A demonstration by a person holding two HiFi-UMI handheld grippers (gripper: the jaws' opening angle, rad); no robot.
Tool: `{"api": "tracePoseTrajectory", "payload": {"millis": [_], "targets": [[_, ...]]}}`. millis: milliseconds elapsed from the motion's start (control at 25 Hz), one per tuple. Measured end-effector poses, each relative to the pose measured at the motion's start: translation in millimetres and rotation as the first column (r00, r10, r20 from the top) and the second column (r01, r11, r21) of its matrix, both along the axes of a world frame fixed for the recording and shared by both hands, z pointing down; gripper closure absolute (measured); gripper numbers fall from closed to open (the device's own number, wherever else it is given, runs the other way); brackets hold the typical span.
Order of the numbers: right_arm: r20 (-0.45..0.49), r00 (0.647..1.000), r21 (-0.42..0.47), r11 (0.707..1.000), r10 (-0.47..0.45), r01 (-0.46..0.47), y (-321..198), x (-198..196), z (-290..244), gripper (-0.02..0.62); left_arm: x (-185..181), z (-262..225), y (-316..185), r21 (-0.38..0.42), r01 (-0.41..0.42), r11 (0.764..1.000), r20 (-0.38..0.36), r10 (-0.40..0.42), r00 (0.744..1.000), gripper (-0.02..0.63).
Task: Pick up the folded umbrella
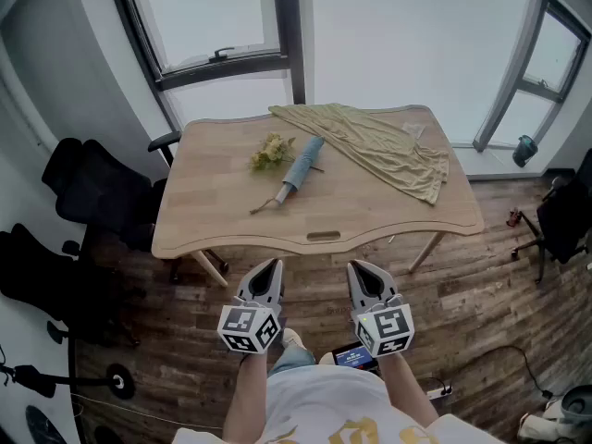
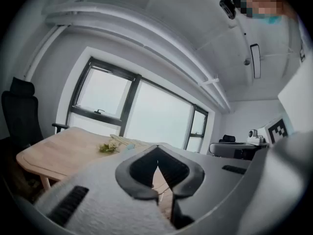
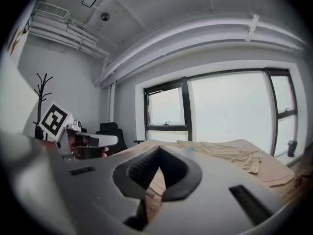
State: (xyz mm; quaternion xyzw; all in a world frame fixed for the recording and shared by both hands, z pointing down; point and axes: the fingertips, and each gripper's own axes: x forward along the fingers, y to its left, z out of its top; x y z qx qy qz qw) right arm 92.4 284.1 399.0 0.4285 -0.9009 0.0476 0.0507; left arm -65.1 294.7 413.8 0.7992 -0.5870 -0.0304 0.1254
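Observation:
The folded light-blue umbrella [image 1: 301, 166] lies on the wooden table [image 1: 370, 215], its wooden handle pointing toward the near edge. Only a sliver of the umbrella [image 2: 129, 146] shows past the jaws in the left gripper view. My left gripper [image 1: 272, 265] and right gripper [image 1: 356, 266] hang side by side over the floor, short of the table's near edge and well apart from the umbrella. Both point toward the table. The left gripper [image 2: 157, 166] has its jaws together with nothing between them. The right gripper [image 3: 159, 168] is likewise shut and empty.
A bunch of yellow-green flowers [image 1: 271, 152] lies just left of the umbrella. An olive cloth [image 1: 379, 146] is draped over the table's far right. Black office chairs [image 1: 92, 188] stand at the left, another chair [image 1: 564, 215] at the right. Windows line the far wall.

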Motion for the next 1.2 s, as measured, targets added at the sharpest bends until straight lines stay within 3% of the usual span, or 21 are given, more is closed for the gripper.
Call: {"api": "tracePoseTrajectory", "payload": {"millis": [160,520,680,920,1200], "targets": [[0.005,1.000,0.020,1.000,-0.001,0.001,3,4,-7,0.586,-1,-4,3,0.000,-0.005,1.000,-0.042,0.005,0.999,0.591],[0.043,0.999,0.005,1.000,-0.003,0.003,0,12,-4,0.584,-7,-3,13,-0.004,0.020,1.000,-0.055,-0.020,0.998,0.591],[0.036,0.999,0.011,1.000,-0.006,0.005,-8,14,-3,0.584,-12,-5,9,0.019,0.009,1.000,-0.120,-0.007,0.993,0.591],[0.042,0.999,0.009,1.000,0.019,-0.020,-44,14,1,0.584,-24,4,-26,0.007,0.031,0.999,-0.101,-0.030,0.994,0.591],[0.006,0.999,-0.012,0.999,0.031,-0.031,-121,-4,25,0.584,-43,30,-109,-0.030,0.022,0.999,-0.125,-0.026,0.992,0.591]]}}
